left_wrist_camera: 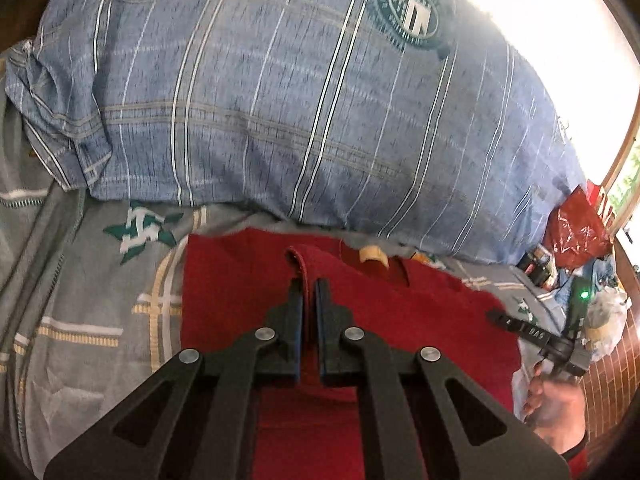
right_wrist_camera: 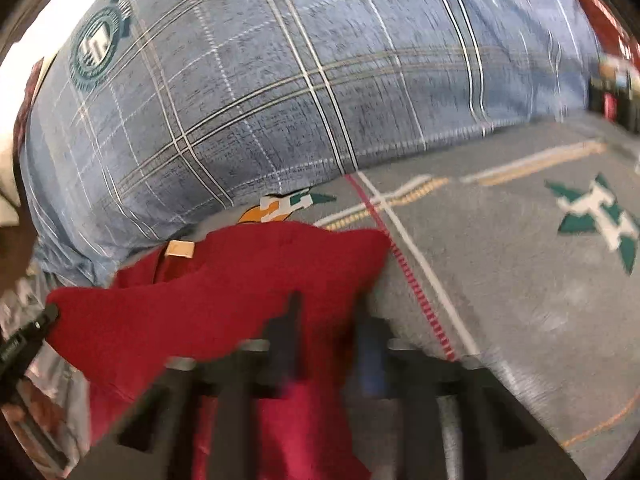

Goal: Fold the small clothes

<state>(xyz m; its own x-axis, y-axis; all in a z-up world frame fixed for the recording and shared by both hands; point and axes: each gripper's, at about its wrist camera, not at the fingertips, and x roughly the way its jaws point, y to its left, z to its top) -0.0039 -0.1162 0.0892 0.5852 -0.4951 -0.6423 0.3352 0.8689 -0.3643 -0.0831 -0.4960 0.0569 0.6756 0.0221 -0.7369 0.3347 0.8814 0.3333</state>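
Note:
A small red garment (left_wrist_camera: 240, 300) lies on the grey patterned bedsheet (left_wrist_camera: 100, 312), a beige label (left_wrist_camera: 372, 257) at its neck. My left gripper (left_wrist_camera: 308, 284) is shut on a raised fold of the red cloth. In the right wrist view the red garment (right_wrist_camera: 224, 292) is lifted and draped over the blurred right gripper (right_wrist_camera: 330, 312); its jaws stand a little apart with red cloth between them. The right gripper also shows in the left wrist view (left_wrist_camera: 496, 316) at the garment's right edge, held by a hand. The left gripper's tip shows in the right wrist view (right_wrist_camera: 50, 314).
A big blue plaid pillow (left_wrist_camera: 300, 100) lies just beyond the garment, also in the right wrist view (right_wrist_camera: 280, 92). A red plastic bag (left_wrist_camera: 580, 228) and clutter sit at the far right by a brick-patterned surface (left_wrist_camera: 616, 368). The grey sheet (right_wrist_camera: 520, 280) extends right.

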